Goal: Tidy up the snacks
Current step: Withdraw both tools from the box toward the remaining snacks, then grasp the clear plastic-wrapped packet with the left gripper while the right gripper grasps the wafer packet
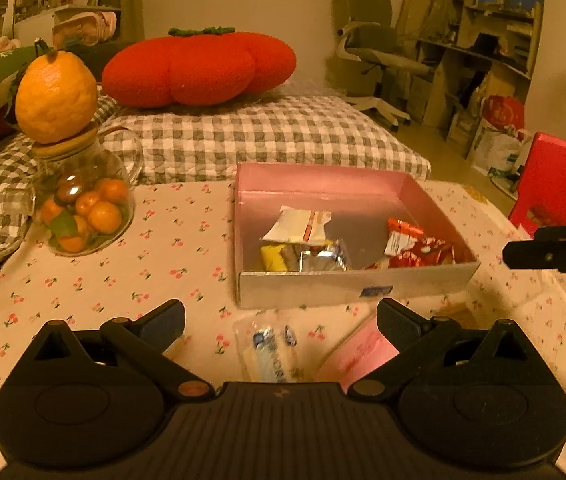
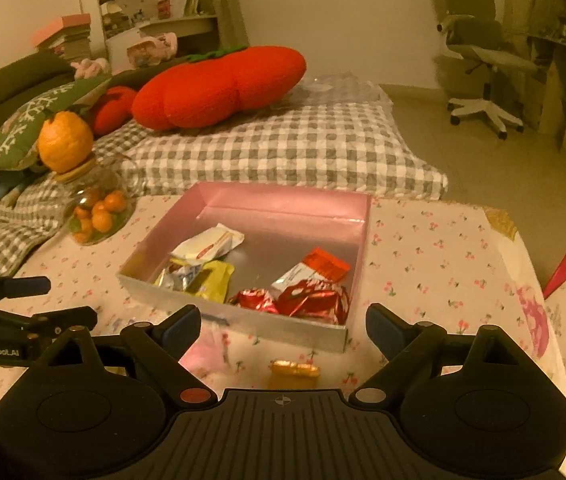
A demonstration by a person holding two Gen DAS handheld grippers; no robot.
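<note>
Left wrist view: left gripper (image 1: 281, 320) spread wide, empty; pink box (image 1: 323, 184) ahead holds about four snack packets (image 1: 307, 236); two more, a clear packet (image 1: 267, 350) and a pink packet (image 1: 363, 352), lie between the fingers.
Open room: bare cherry-print tablecloth (image 1: 143, 272) left of the box, up to the fruit jar (image 1: 83, 204).
Right wrist view: right gripper (image 2: 283, 326) spread, empty; only here, one gold-wrapped snack (image 2: 294, 370) before the box's near wall.

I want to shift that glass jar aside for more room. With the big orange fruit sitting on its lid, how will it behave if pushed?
Probably top-heavy: the orange fruit merely rests on the lid of the glass jar, so a shove may roll it off. The jar looks rigid, breakable and smooth. The tablecloth may bunch under it.
</note>
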